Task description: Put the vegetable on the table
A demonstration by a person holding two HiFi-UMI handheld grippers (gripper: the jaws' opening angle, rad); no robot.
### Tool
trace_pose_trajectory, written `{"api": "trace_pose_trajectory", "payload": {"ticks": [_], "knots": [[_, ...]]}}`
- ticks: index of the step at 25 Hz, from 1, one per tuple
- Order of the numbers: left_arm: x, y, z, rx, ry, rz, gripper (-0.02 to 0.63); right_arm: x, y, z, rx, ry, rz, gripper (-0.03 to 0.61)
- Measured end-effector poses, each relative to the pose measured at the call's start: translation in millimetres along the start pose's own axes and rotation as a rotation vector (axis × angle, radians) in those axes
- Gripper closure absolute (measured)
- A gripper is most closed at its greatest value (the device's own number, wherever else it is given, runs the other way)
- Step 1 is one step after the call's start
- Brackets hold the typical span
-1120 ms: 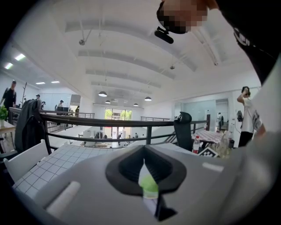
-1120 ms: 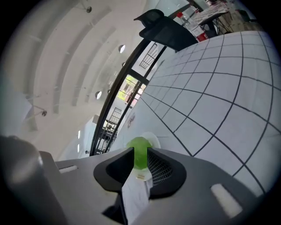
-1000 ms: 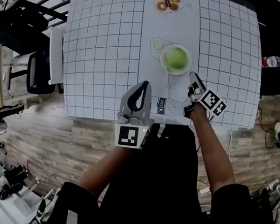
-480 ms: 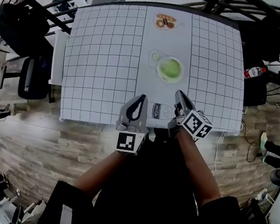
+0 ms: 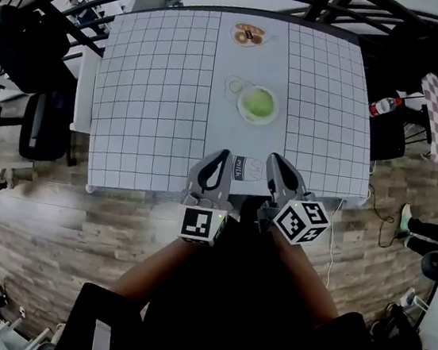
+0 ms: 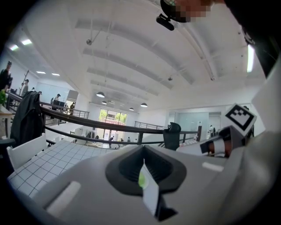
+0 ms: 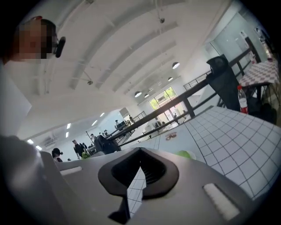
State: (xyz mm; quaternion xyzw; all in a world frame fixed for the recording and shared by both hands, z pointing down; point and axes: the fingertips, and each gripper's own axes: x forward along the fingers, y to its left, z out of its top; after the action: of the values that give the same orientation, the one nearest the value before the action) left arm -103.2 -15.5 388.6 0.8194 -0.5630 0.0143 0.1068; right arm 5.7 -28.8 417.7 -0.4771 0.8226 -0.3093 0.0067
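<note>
Vegetable [image 5: 258, 102]: round, pale green, on white plate [image 5: 241, 110], mid-bench [image 5: 159, 82]. Left hand-held gripper [image 5: 223, 155] and right hand-held gripper [image 5: 272, 159]: jaws together, empty.

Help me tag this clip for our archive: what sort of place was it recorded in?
Probably a big open indoor hall, perhaps a mezzanine: a high white ceiling with hanging lamps, a black railing beyond the gridded table, and a plank floor.

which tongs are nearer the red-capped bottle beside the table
Right. The right tongs are at the table's near edge, with the red-capped bottle beyond them to the right; the left tongs are farther left.
</note>
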Motion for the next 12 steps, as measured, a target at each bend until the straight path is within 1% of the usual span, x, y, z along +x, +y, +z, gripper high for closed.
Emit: {"api": "trace_pose_trajectory", "payload": {"ticks": [3, 5, 7, 9, 12], "knots": [[2, -12, 7, 0.011, -0.014, -0.002, 0.606, -18, 9, 16, -0.118, -0.042, -0.013, 0.58], [6, -19, 16, 0.03, -0.031, 0.01, 0.606, -28, 7, 32, -0.198, -0.067, -0.033, 0.58], [9, -33, 23, 0.03, -0.029, 0.016, 0.606, -38, 0, 50, -0.26, -0.085, -0.058, 0.58], [12, -52, 33, 0.029, -0.041, 0.003, 0.606, -49, -4, 68, -0.289, -0.105, -0.062, 0.58], [17, -76, 51, 0.029, -0.088, -0.017, 0.606, -67, -3, 89, -0.318, -0.15, -0.063, 0.58]]}}
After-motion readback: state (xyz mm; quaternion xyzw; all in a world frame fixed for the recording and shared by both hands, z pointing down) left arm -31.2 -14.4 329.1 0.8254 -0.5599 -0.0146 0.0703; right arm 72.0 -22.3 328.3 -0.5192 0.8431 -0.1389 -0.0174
